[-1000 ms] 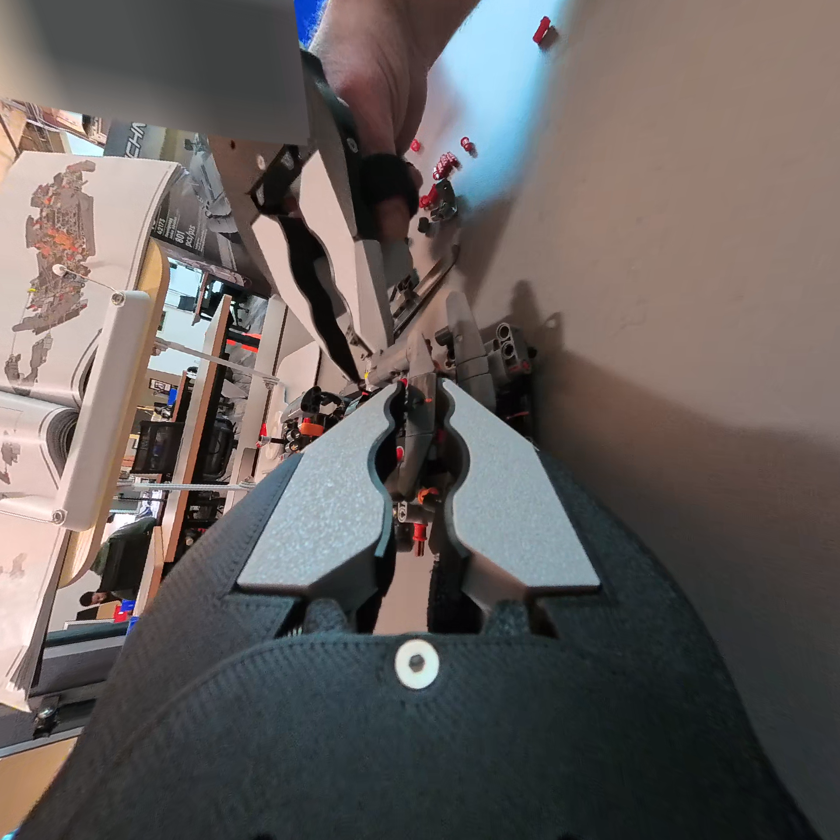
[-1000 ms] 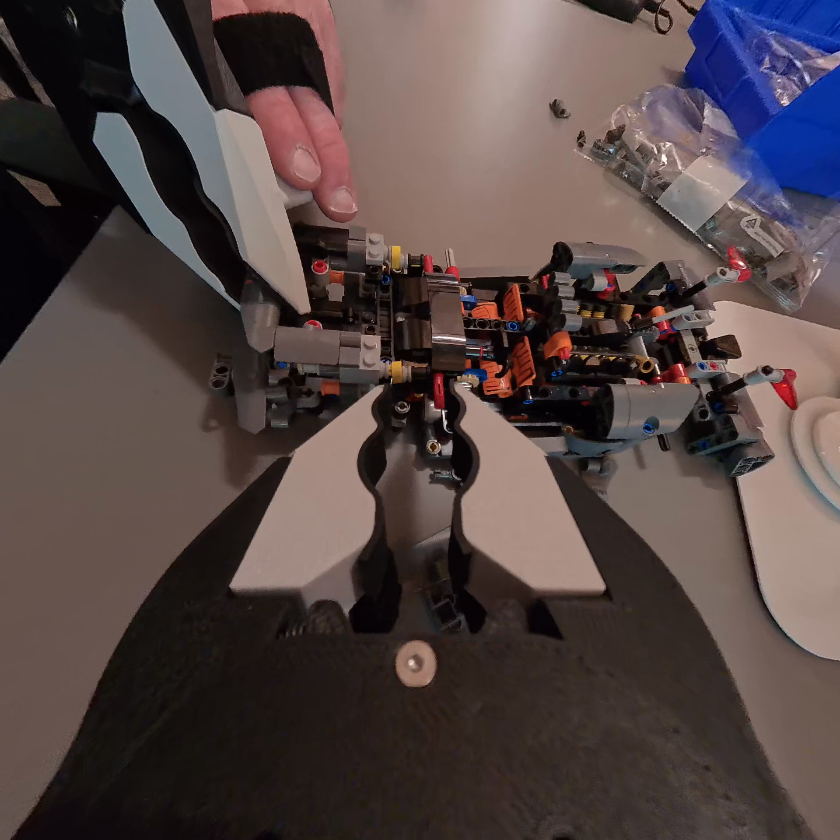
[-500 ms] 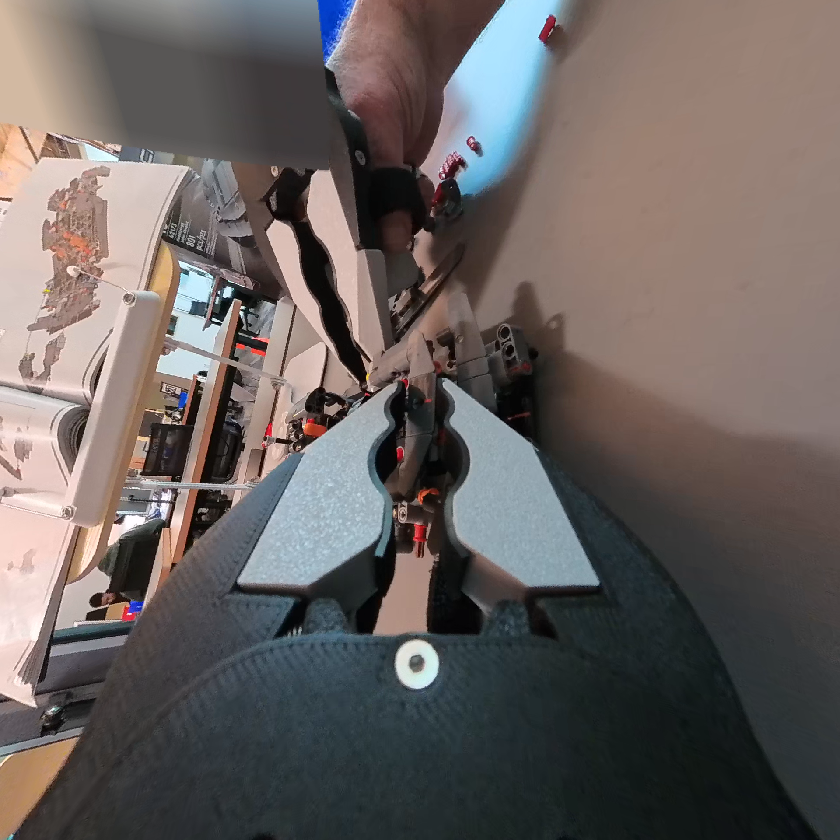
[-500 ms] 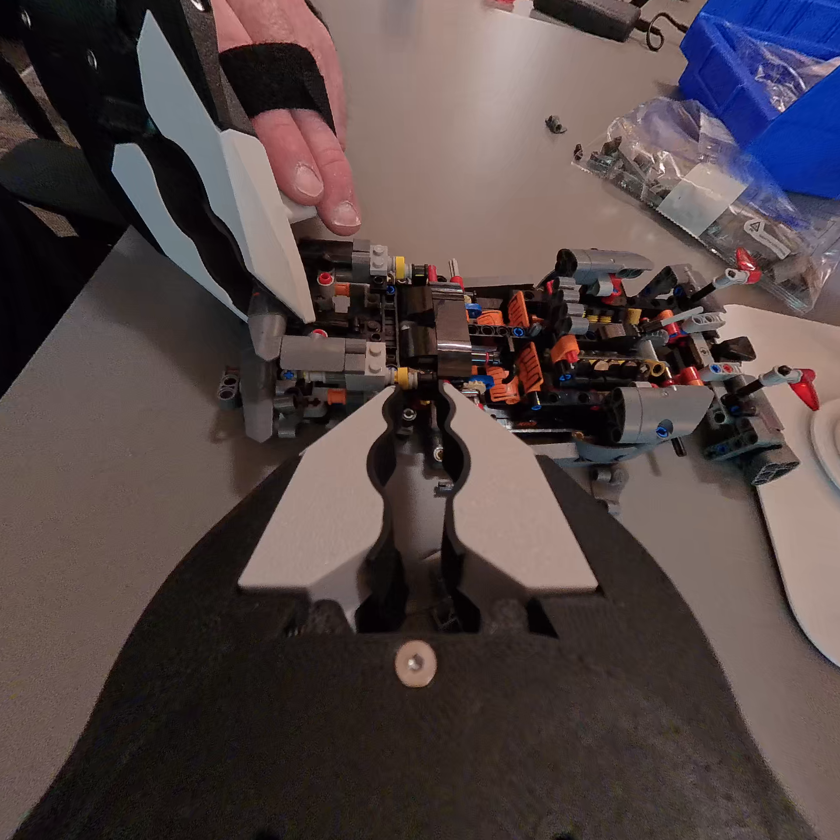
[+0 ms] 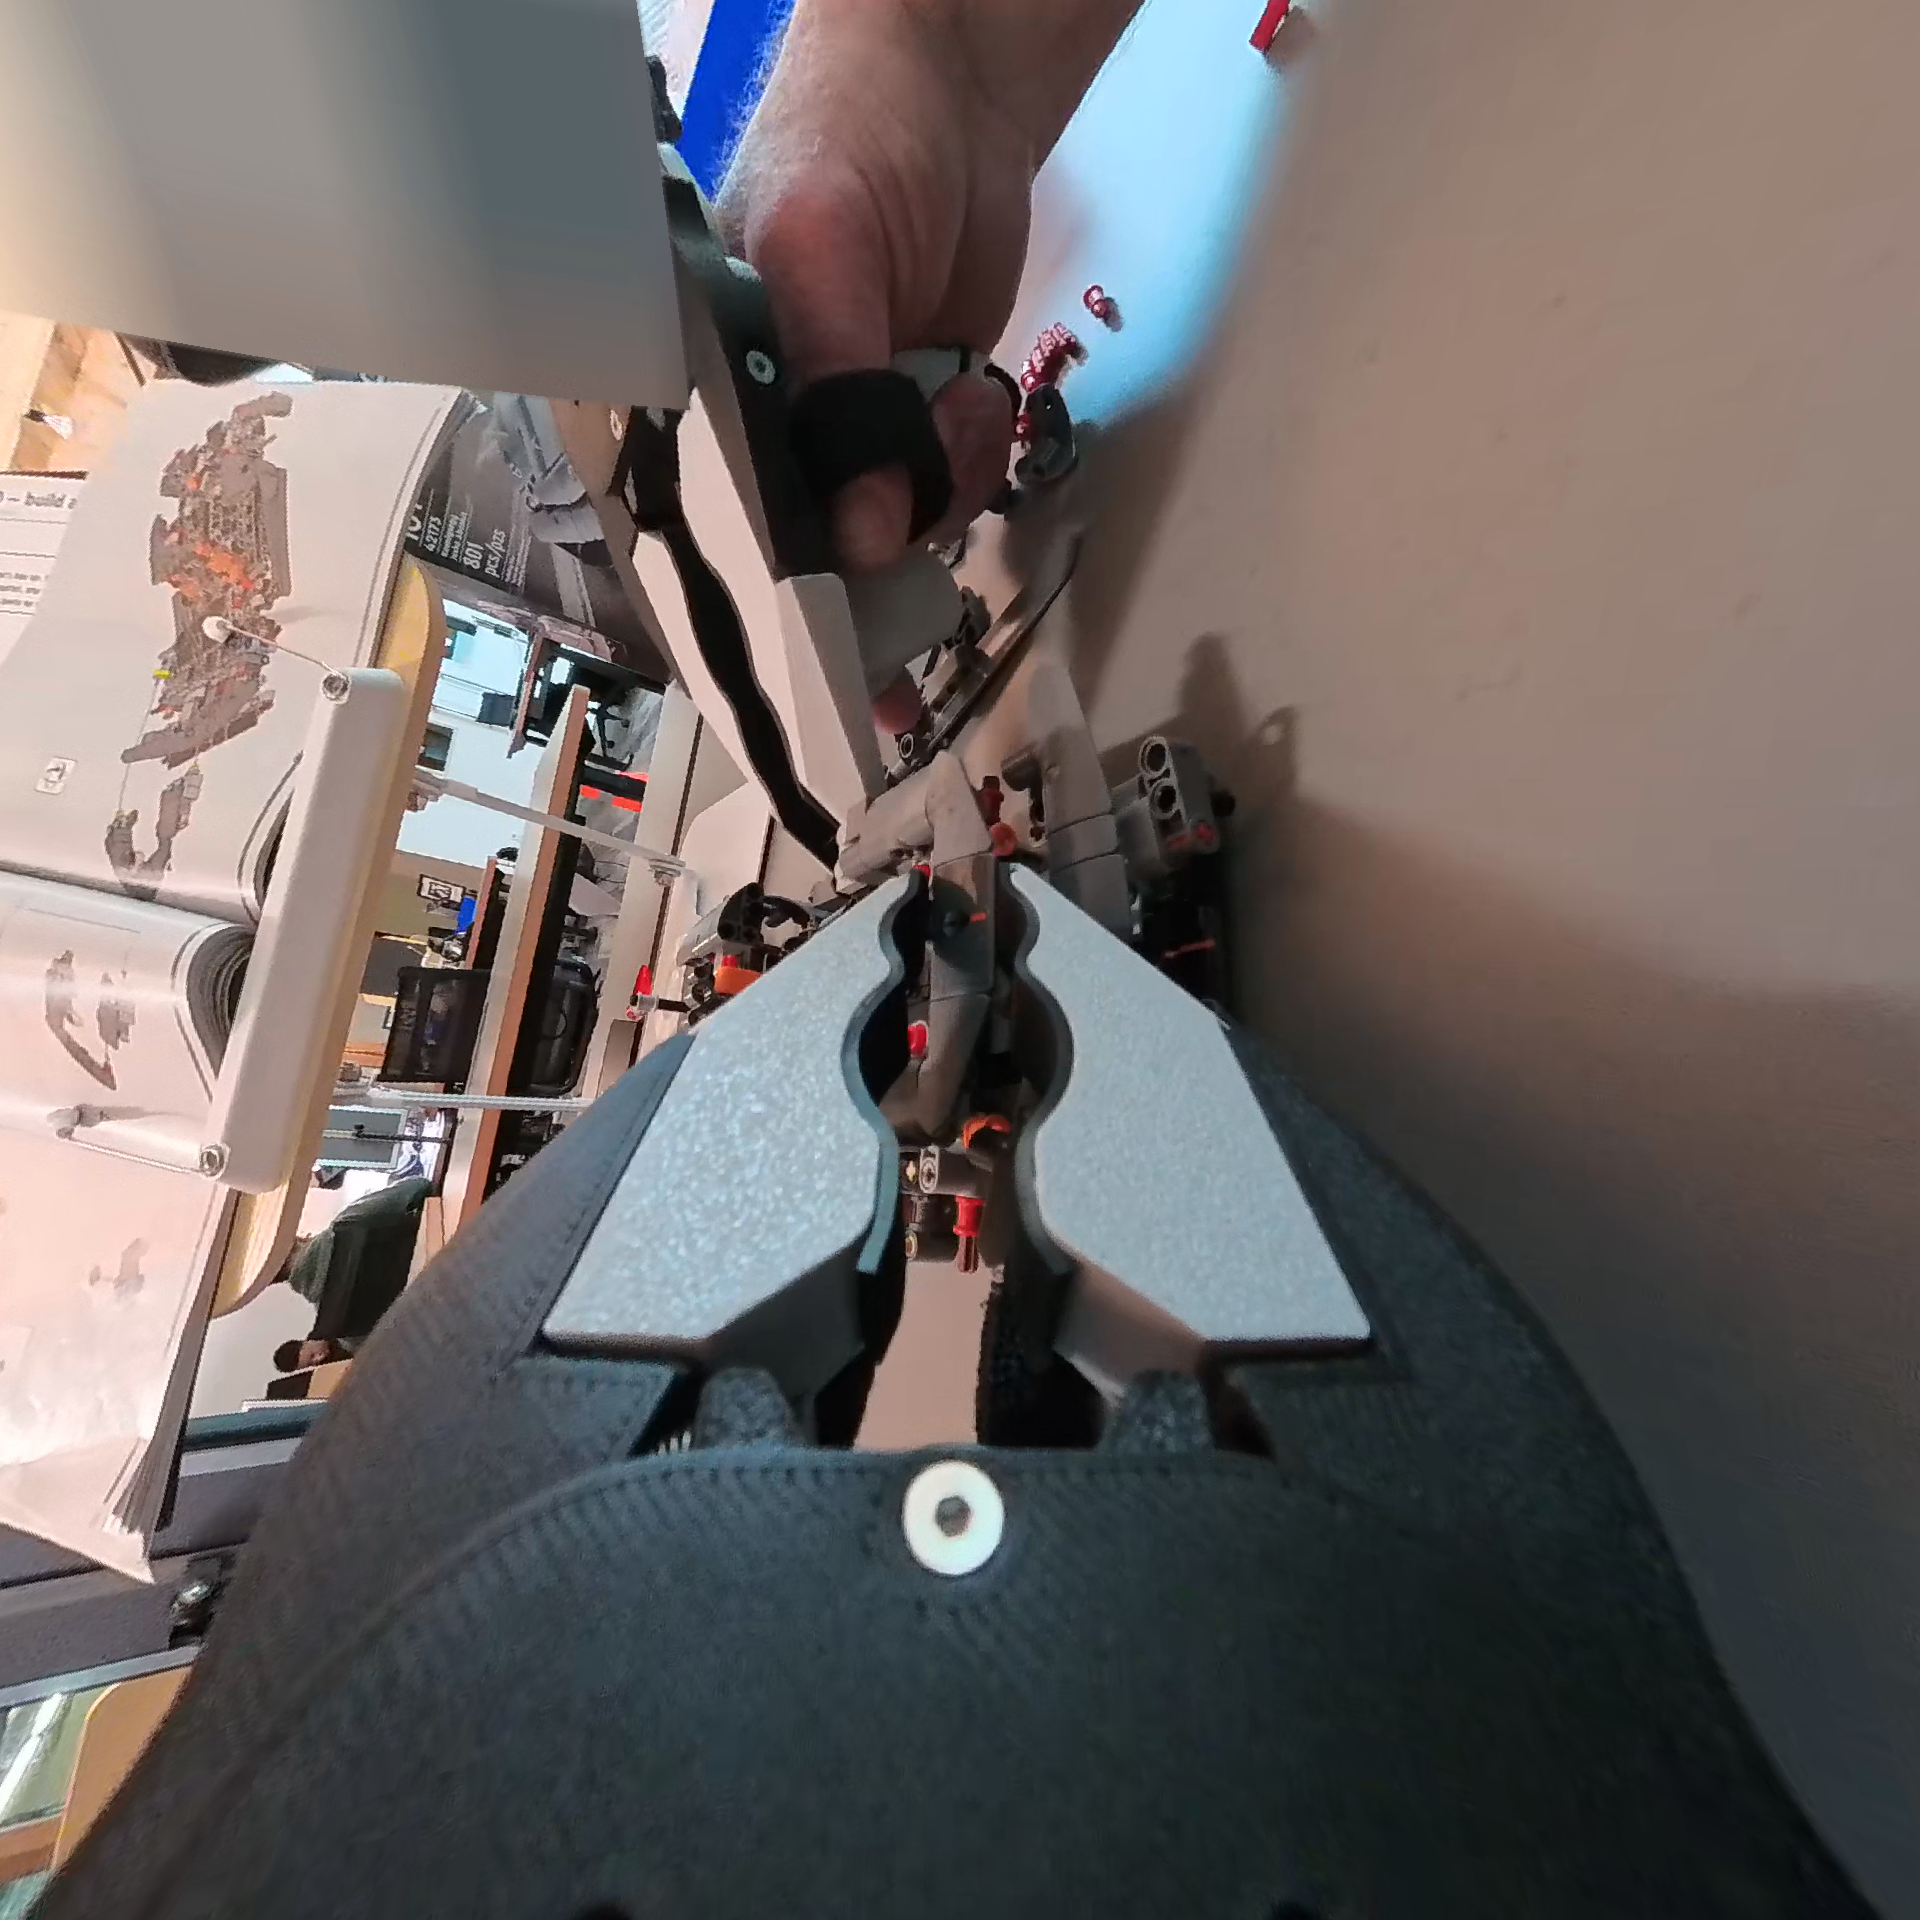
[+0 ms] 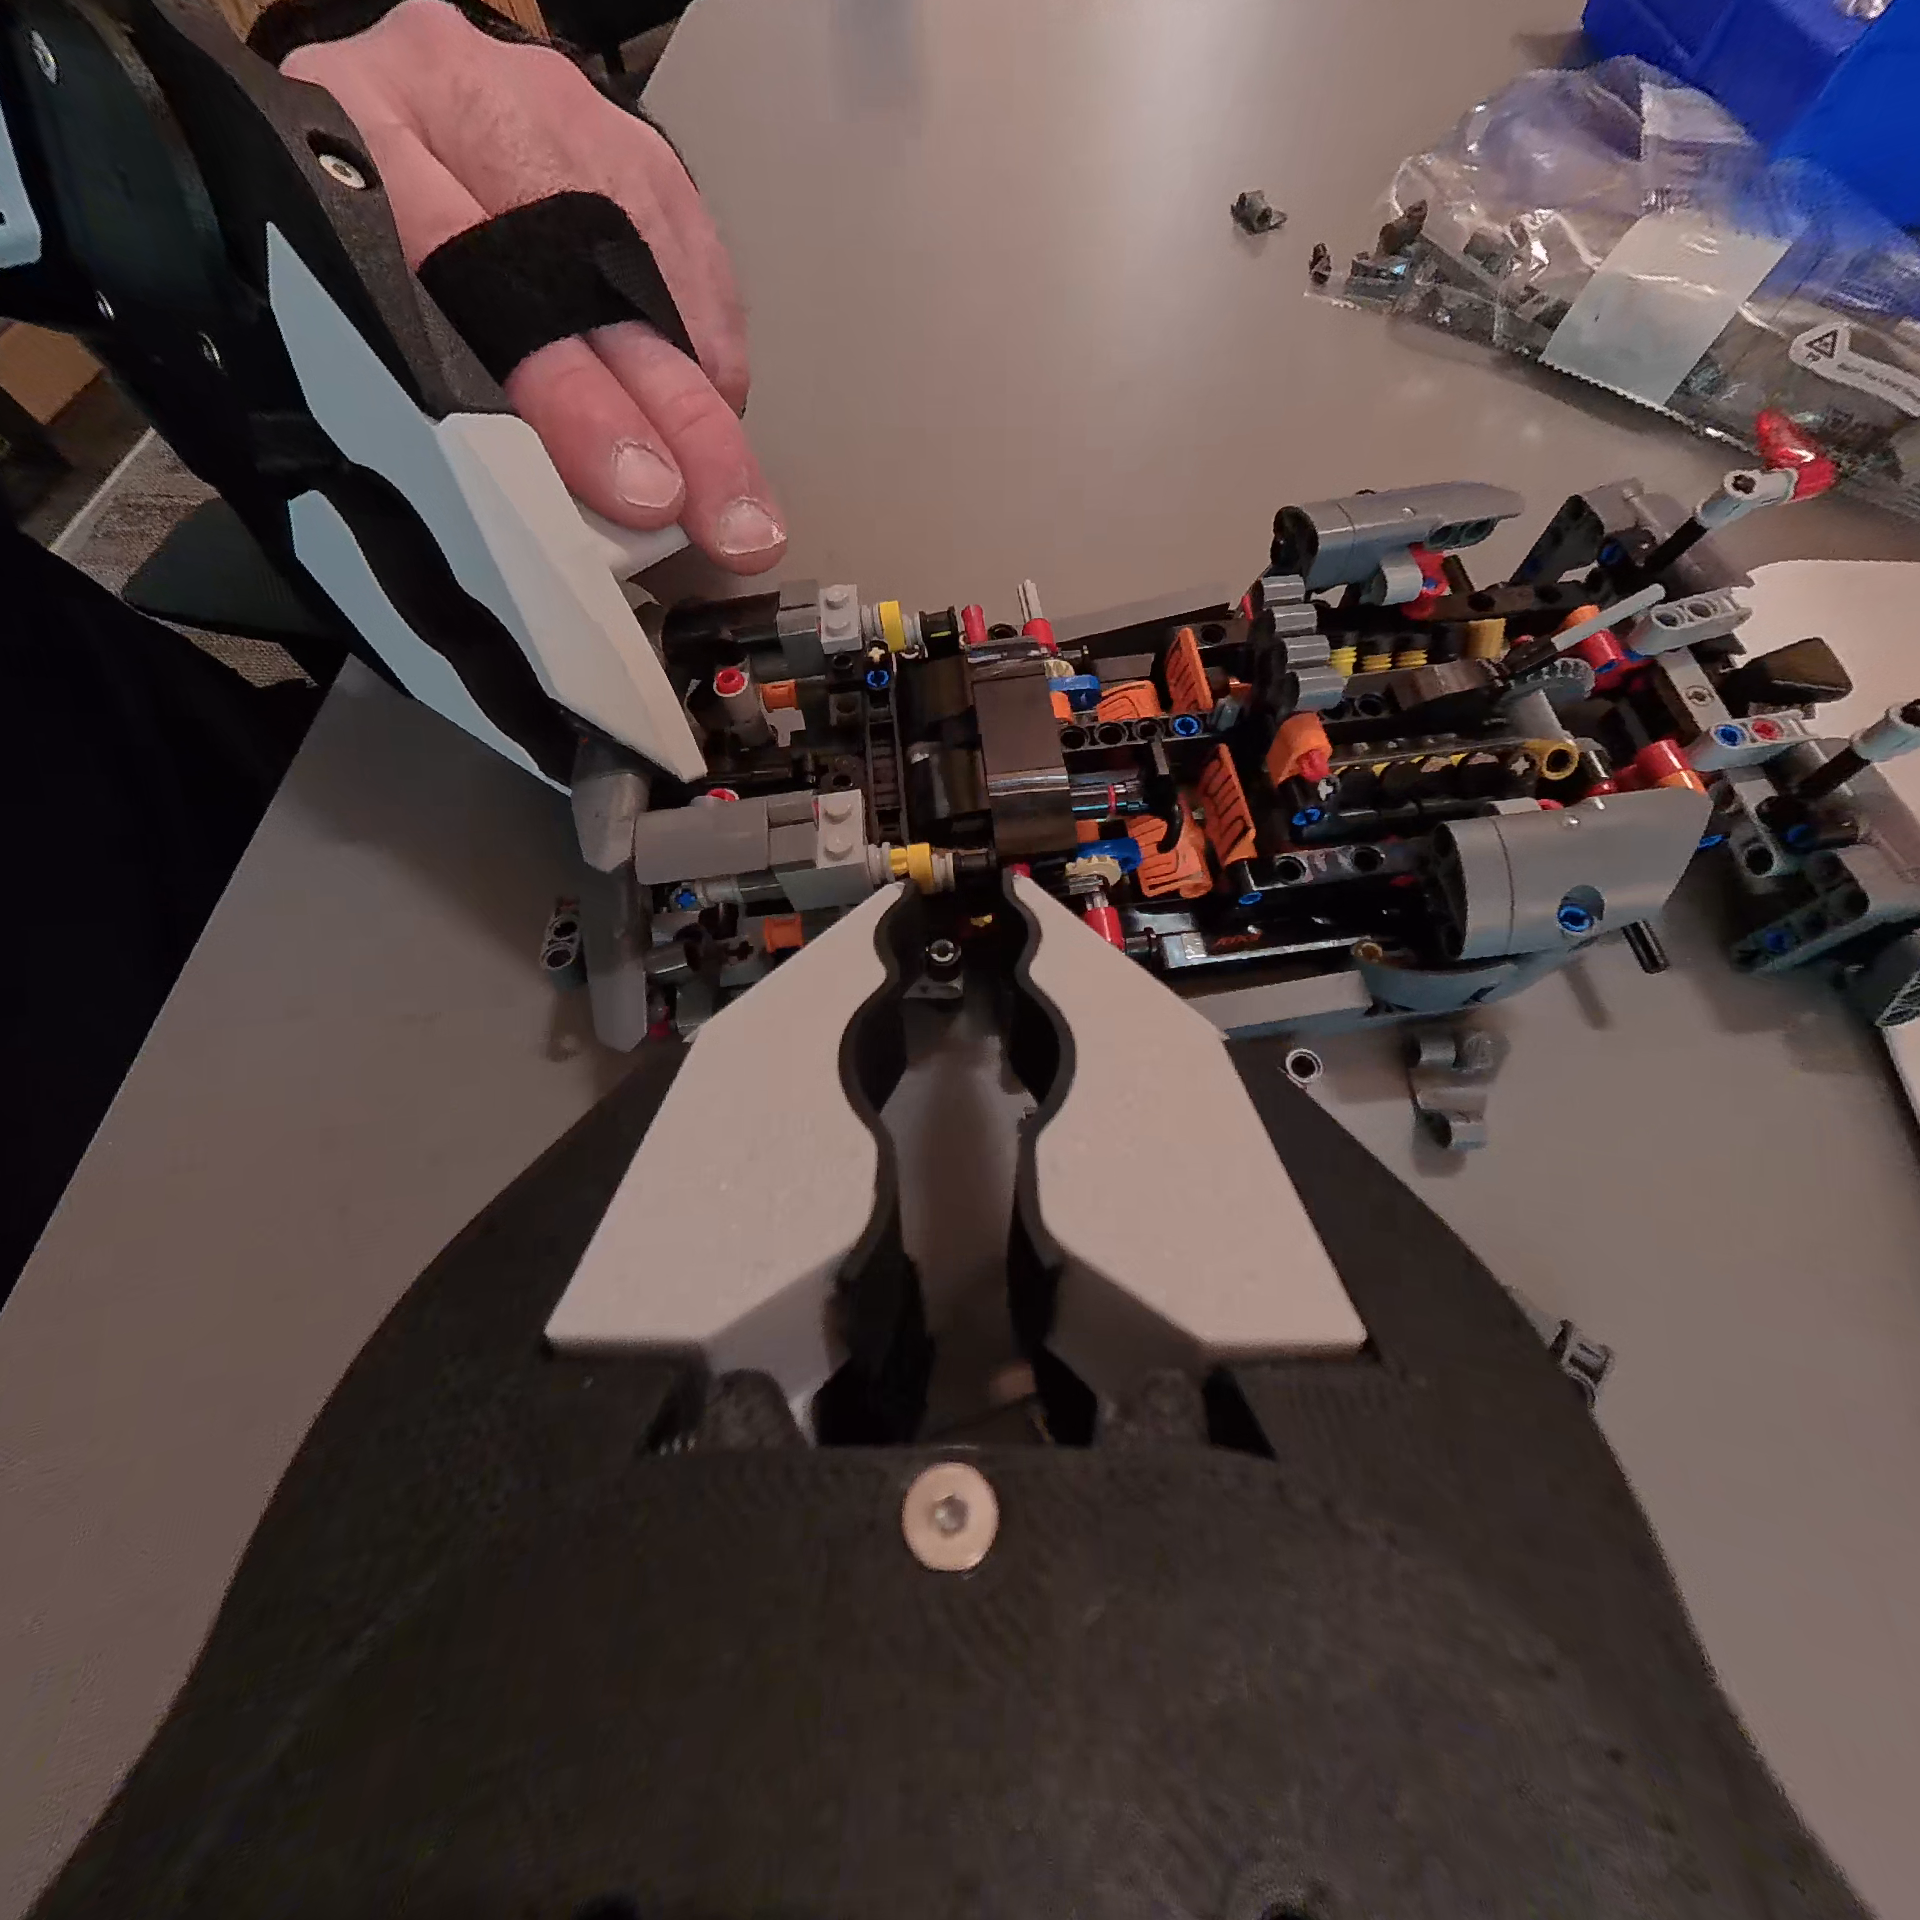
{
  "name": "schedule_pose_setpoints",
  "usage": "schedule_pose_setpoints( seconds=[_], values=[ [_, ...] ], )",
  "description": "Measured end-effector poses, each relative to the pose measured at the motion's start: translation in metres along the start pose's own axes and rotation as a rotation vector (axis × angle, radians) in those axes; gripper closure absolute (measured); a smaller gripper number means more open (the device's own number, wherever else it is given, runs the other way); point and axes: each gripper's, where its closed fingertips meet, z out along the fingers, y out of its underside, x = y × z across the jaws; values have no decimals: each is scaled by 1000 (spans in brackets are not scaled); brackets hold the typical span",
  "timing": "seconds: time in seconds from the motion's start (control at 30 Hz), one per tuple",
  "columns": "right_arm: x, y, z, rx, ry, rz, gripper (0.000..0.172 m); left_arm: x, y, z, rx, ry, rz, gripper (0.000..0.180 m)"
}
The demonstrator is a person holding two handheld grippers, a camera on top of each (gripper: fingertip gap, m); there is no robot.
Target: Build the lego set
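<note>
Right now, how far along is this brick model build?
Done: the brick model is largely assembled. In hand: the left gripper clamps its grey end panel; the right gripper grips a black part at its side. Left: loose pieces and a parts bag.

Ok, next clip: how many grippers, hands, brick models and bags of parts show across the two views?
Grippers: 2 (left gripper, right gripper)
Hands: 2 (left hand, right hand)
Brick model: 1
Clear bag of parts: 1
Total: 6
</note>
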Motion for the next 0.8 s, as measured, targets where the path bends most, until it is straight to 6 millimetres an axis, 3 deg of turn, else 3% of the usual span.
schedule_pose_setpoints(
  seconds=[0.3,0.8],
  values=[
    [1,3,0,-16,14,-27,153,0,2,-1,-36,45,-8,170],
    [-20,0,3,6,-70,-111,99,0,5,-1,-61,37,7,170]
  ],
)
